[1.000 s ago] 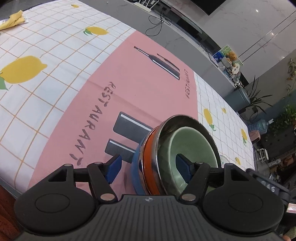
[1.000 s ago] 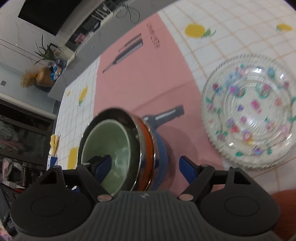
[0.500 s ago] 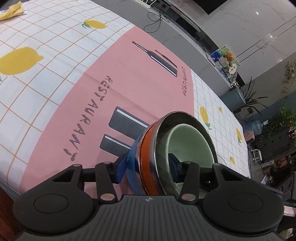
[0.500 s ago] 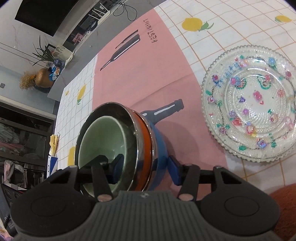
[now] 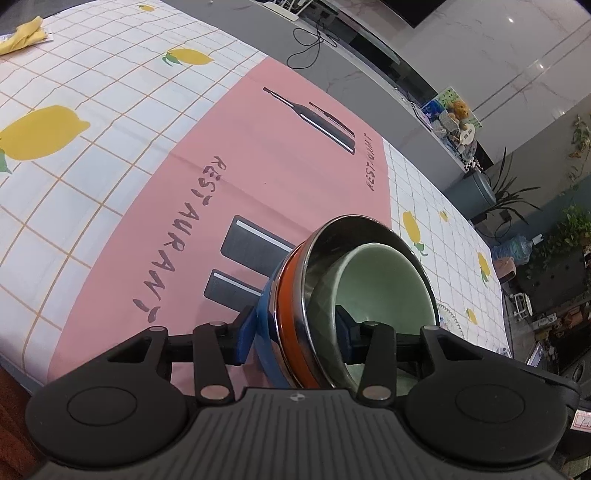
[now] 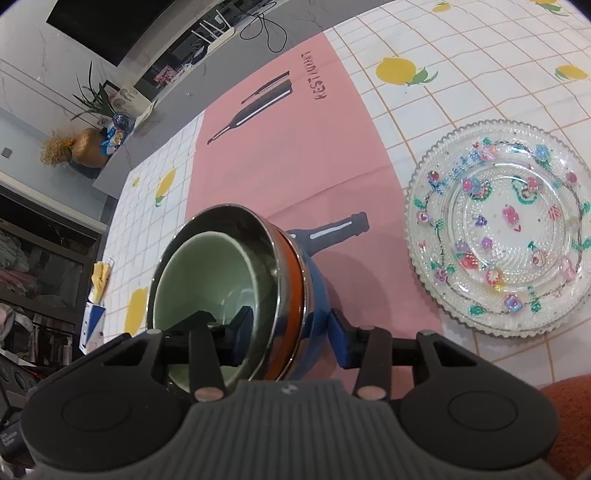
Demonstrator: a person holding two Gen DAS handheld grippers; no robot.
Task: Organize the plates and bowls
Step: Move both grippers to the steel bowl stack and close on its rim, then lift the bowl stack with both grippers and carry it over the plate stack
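Observation:
A stack of nested bowls (image 5: 306, 295) is held tilted above the pink mat: a blue bowl outside, an orange one, a steel one, and a pale green bowl (image 5: 384, 284) innermost. My left gripper (image 5: 295, 328) is shut on the stack's rim, one finger inside and one outside. My right gripper (image 6: 288, 336) is shut on the opposite rim of the same stack (image 6: 291, 280) in the same way. A clear glass plate (image 6: 498, 236) with coloured flower prints lies flat on the tablecloth to the right of the stack.
The pink RESTAURANT mat (image 5: 229, 177) lies on a lemon-print checked tablecloth (image 5: 74, 110). A yellow cloth (image 5: 22, 35) lies at the far left corner. Grey counter and shelves stand beyond the table's far edge.
Both grippers closed from open onto the rims of the bowl stack. The stack and both views shifted slightly, the glass plate now showing more to the right.

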